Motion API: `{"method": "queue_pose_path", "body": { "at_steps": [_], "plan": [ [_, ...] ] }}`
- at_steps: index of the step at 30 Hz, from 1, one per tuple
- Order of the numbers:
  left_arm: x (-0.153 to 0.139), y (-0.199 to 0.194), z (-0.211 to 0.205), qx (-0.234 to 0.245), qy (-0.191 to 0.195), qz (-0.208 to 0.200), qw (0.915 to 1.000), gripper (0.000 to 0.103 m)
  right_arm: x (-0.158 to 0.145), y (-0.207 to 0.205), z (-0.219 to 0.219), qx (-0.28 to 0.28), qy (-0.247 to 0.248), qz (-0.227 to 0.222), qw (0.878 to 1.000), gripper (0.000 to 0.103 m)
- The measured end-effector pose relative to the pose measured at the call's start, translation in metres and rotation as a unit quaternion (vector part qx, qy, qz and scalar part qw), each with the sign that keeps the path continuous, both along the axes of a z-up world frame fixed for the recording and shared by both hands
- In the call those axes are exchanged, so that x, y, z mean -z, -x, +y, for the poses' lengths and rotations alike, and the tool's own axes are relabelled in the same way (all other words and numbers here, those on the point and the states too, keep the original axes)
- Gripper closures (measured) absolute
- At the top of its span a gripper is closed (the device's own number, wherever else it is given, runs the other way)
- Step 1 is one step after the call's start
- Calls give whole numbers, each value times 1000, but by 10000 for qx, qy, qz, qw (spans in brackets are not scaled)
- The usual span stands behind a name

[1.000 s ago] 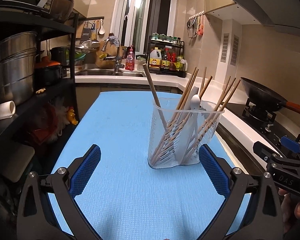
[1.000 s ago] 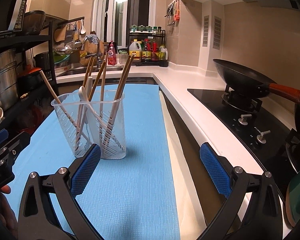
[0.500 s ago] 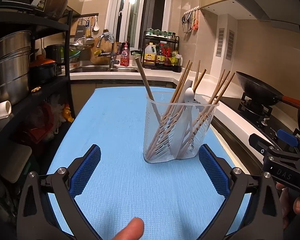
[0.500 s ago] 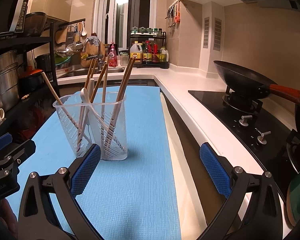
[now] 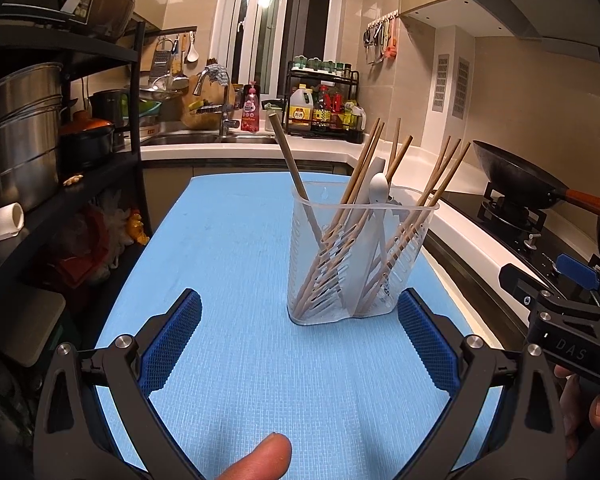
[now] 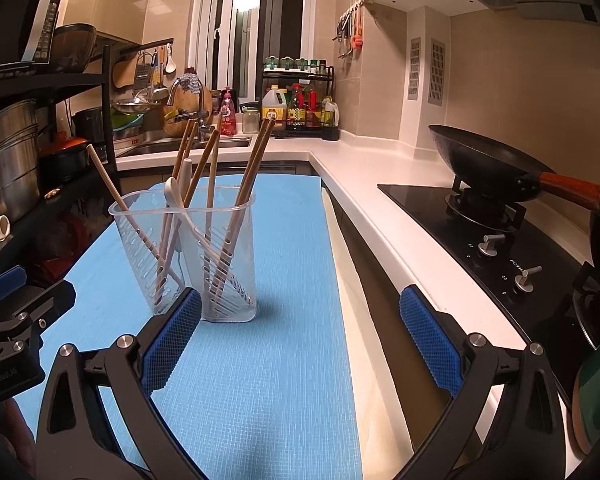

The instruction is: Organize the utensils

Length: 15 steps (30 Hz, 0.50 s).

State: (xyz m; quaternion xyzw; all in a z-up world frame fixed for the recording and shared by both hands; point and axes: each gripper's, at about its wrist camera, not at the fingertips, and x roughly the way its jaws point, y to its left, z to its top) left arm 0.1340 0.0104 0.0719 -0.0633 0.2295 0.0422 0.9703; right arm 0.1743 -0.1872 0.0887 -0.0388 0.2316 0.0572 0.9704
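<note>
At centre right of the left wrist view: clear slotted utensil holder [image 5: 360,256] upright on the blue mat [image 5: 236,240], packed with leaning wooden chopsticks [image 5: 364,164] and a white spoon [image 5: 378,190]. Along the bottom edge: left gripper [image 5: 299,334], spread wide, nothing between the blue pads [image 5: 172,340], holder just beyond the tips; a fingertip [image 5: 260,460] poking in at bottom centre. In the right wrist view: right gripper [image 6: 300,336] equally wide apart, empty, aimed over mat edge and white counter [image 6: 364,184], holder at centre left behind its left pad.
</note>
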Motion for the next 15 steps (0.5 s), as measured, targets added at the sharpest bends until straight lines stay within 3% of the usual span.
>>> {"method": "queue_pose_path", "body": {
  "at_steps": [15],
  "plan": [
    [0,1,1,-23,-17,-7,10000,8,0,0,0,0,1,-3,10000,5]
  ]
}}
